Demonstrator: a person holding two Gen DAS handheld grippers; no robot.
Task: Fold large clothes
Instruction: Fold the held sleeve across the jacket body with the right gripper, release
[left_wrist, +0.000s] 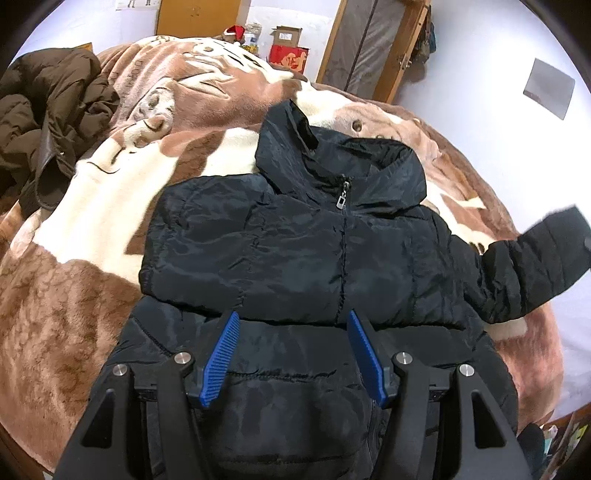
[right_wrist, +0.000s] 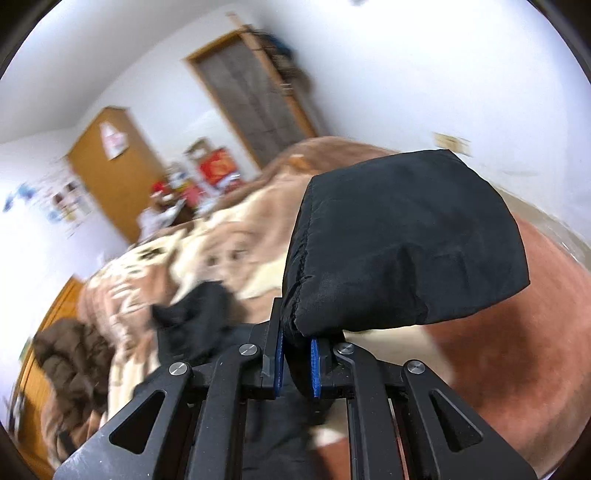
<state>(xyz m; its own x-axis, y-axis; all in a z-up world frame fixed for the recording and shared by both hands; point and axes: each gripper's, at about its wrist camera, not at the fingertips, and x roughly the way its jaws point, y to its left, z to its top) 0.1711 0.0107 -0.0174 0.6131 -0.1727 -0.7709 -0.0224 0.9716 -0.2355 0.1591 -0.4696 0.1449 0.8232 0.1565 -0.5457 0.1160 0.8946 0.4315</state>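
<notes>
A black puffer jacket (left_wrist: 314, 258) lies face up on the bed, zipped, with its hood toward the far side. Its left sleeve is folded across the chest. Its right sleeve (left_wrist: 535, 266) sticks out to the right and is lifted. My left gripper (left_wrist: 291, 321) is open, just above the jacket's lower front, holding nothing. My right gripper (right_wrist: 295, 345) is shut on the cuff of the black sleeve (right_wrist: 406, 240) and holds it up above the bed.
The jacket lies on a brown and cream fleece blanket (left_wrist: 110, 221) covering the bed. A brown puffer coat (left_wrist: 48, 122) is heaped at the far left, also in the right wrist view (right_wrist: 74, 365). Boxes (left_wrist: 288, 55), a wooden door and a wardrobe stand behind.
</notes>
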